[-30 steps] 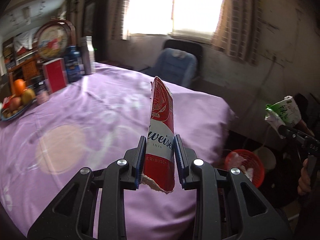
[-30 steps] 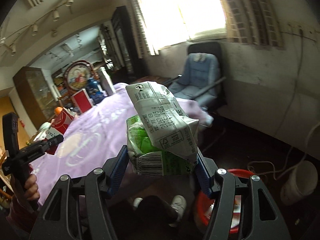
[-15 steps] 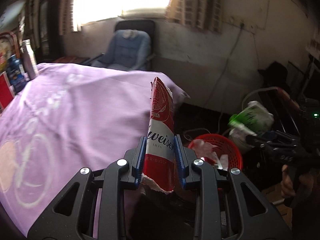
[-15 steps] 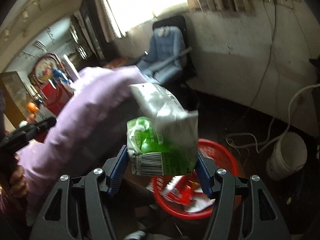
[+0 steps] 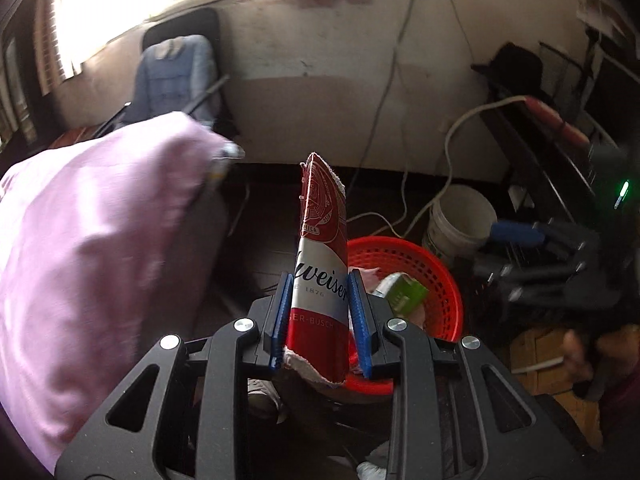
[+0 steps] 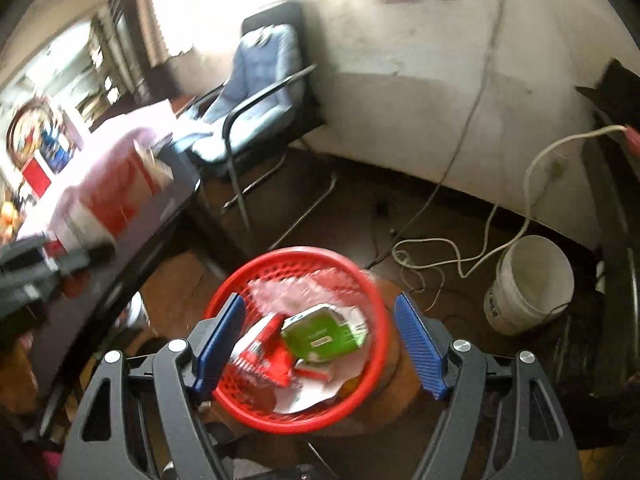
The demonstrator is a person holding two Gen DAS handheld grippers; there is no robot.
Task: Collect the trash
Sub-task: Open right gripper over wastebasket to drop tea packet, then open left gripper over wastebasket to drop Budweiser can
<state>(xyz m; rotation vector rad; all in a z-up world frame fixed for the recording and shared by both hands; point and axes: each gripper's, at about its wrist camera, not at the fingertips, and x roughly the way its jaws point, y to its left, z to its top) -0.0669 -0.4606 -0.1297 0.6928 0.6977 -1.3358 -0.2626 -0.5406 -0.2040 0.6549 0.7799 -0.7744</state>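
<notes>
Left wrist view: left gripper (image 5: 322,310) pinched the torn beer carton (image 5: 321,264), long axis upright, just short of the red basket (image 5: 444,276) beyond. Right gripper (image 6: 320,344) hung spread directly over that basket, green carton (image 6: 320,334) lying inside.

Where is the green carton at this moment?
In the right wrist view the green carton lies inside the red basket on the floor, between the open right gripper fingers, left of the white bucket.
</notes>
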